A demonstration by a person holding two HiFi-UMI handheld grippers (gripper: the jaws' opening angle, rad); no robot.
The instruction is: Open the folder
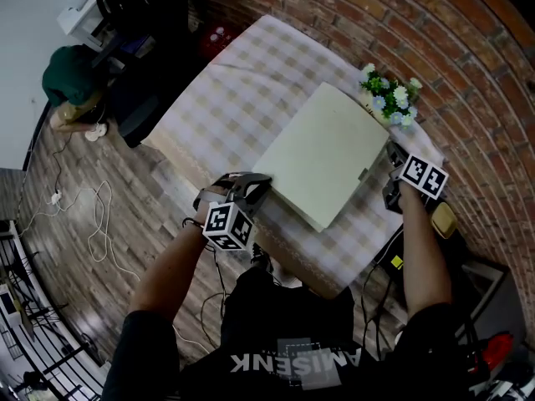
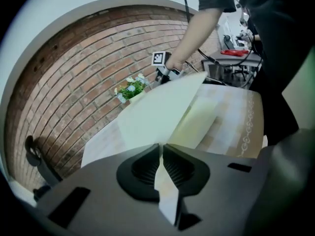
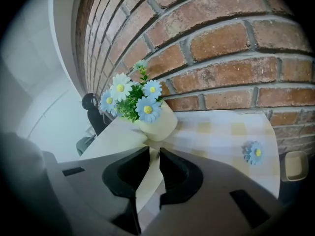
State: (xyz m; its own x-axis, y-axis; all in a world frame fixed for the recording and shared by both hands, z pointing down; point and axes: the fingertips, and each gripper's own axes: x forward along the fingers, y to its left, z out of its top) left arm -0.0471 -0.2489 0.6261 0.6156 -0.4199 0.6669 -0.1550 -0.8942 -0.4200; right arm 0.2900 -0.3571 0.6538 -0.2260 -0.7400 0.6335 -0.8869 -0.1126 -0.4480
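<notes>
- Two grippers hold one cream folder (image 1: pixel 326 153) in the head view. It lies on the checked desk (image 1: pixel 226 107) below the brick wall (image 1: pixel 376 23). The left gripper (image 1: pixel 253 186) is at its near left corner and the right gripper (image 1: pixel 393 164) at its right corner, near a pot of daisies (image 1: pixel 389 98).
- Left gripper view: the fingers (image 2: pixel 142 168) are almost together, pinching the thin edge of the folder's cover (image 2: pixel 157 112), which slopes up off the yellowish layer beneath it. The right gripper shows at the folder's far corner.
- Right gripper view: the fingers (image 3: pixel 128 173) stand a narrow gap apart, clamped on a thin folder corner. The pot is just beyond them, and a loose blue daisy (image 3: pixel 253 152) lies apart on the cloth.
</notes>
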